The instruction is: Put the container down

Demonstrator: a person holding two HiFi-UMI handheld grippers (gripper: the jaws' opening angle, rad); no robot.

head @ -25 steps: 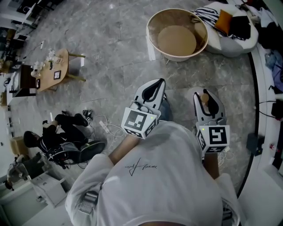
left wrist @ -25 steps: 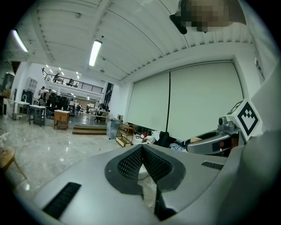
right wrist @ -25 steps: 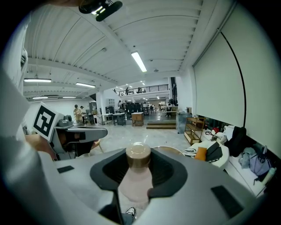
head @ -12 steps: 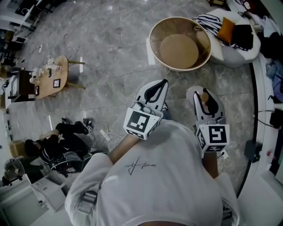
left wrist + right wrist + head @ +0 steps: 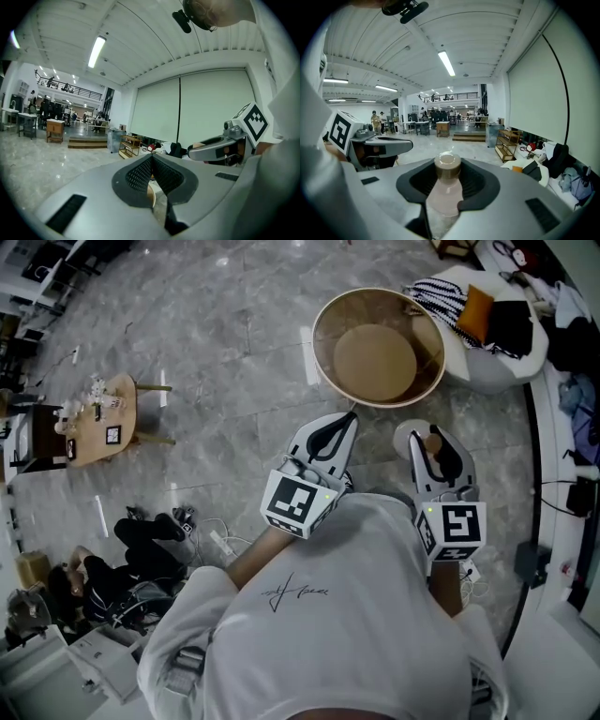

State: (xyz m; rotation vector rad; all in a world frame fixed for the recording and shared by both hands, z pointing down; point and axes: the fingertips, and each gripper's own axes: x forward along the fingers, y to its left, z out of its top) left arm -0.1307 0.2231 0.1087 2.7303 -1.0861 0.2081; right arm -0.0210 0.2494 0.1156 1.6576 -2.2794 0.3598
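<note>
Right gripper view, centre of frame: the right tool (image 5: pixel 448 163) clamps a small capped bottle (image 5: pixel 443 194); it seems light, smooth plastic, maybe slippery, so gripping its body is best. Left tool (image 5: pixel 152 157) is closed, empty

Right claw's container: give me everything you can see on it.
The container is a small bottle with a pale, frosted-looking body, plastic by its look, and a round tan cap. It sits between the black pads of the right claw, gripped at the body, with the cap poking out past the tips. In the head view only the cap shows, carried above the grey floor and short of the big round tub. Its contents cannot be told.
</note>
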